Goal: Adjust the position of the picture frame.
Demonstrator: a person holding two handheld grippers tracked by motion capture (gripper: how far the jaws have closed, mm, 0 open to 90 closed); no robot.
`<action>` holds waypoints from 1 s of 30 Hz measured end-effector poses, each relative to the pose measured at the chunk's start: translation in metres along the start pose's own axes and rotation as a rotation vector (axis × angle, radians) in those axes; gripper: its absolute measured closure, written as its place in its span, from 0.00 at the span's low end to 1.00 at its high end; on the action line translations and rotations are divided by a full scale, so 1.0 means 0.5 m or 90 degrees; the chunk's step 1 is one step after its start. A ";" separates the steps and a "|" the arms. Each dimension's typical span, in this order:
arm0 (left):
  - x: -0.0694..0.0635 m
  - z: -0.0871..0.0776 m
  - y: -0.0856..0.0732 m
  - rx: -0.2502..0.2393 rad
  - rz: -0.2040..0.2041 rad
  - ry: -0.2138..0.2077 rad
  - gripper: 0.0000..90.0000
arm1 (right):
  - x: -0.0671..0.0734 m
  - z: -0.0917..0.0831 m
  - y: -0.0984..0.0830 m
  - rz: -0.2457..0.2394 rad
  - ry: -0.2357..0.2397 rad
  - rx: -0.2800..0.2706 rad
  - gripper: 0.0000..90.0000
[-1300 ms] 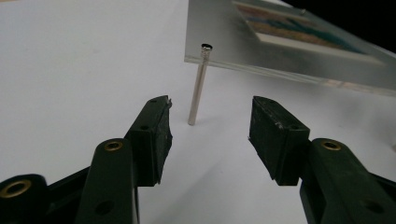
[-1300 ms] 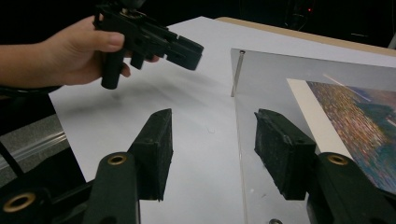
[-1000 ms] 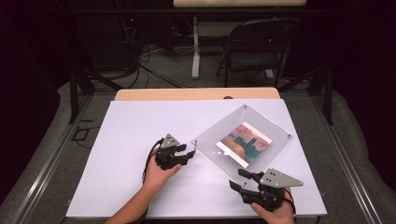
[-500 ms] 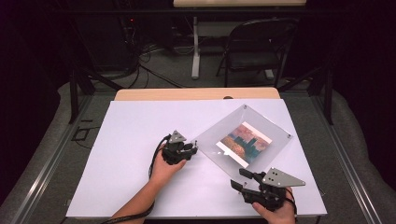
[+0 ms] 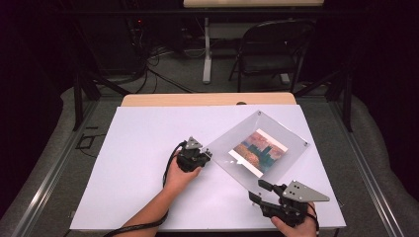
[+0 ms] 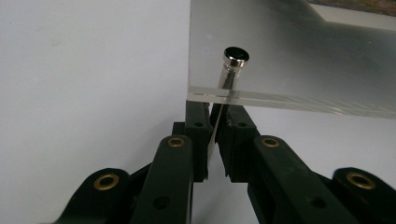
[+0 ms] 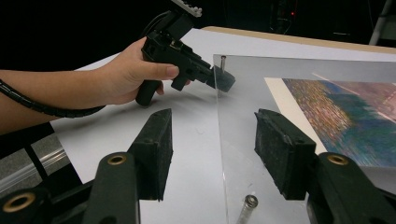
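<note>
A clear acrylic frame (image 5: 291, 129) holding a colourful picture (image 5: 258, 152) lies on the white tabletop (image 5: 143, 143), with a metal post at each corner. My left gripper (image 5: 207, 157) sits at the frame's left corner. Its jaws have just been closing and now pinch the corner post (image 6: 235, 58) below the plate, as the left gripper view (image 6: 215, 119) and the right gripper view (image 7: 219, 78) both show. My right gripper (image 5: 257, 191) stands open by the frame's near corner. Its jaws (image 7: 212, 126) straddle the plate's edge without touching it, and another post (image 7: 247, 206) lies just under them.
The white sheet covers a wooden table whose far edge (image 5: 207, 99) shows. A folding chair (image 5: 274, 44) and cables stand on the floor beyond. Bare white surface stretches left of the frame. A hand and forearm (image 7: 93, 84) hold the left gripper.
The left gripper has moved right to the frame's left corner and its jaws have closed on the corner post. The right gripper has stayed put.
</note>
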State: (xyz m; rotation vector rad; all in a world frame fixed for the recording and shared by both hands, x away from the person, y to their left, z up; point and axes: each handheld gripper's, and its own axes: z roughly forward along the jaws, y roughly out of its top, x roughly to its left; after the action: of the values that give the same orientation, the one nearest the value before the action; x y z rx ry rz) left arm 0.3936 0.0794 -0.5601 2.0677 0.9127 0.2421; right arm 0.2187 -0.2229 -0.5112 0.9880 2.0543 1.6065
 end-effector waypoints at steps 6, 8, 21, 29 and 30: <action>0.005 -0.003 0.005 -0.003 -0.013 -0.017 0.92 | 0.001 -0.007 -0.002 0.001 -0.003 0.002 0.52; 0.006 -0.004 0.008 -0.003 -0.016 -0.022 0.92 | 0.002 -0.008 -0.003 0.005 0.000 0.005 0.53; 0.009 -0.032 0.060 0.008 -0.032 -0.043 0.91 | 0.009 -0.004 -0.007 0.015 0.029 0.023 0.60; 0.011 -0.040 0.099 0.032 -0.032 -0.035 0.91 | 0.014 -0.005 -0.006 0.015 0.043 0.018 0.61; 0.013 -0.039 0.102 0.034 -0.032 -0.034 0.91 | 0.014 -0.006 -0.005 0.015 0.044 0.017 0.61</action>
State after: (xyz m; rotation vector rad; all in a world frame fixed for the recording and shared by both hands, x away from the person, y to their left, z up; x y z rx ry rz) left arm 0.4153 0.0766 -0.5098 2.0873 0.9474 0.1364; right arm 0.2113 -0.2202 -0.5119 0.9833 2.1222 1.6503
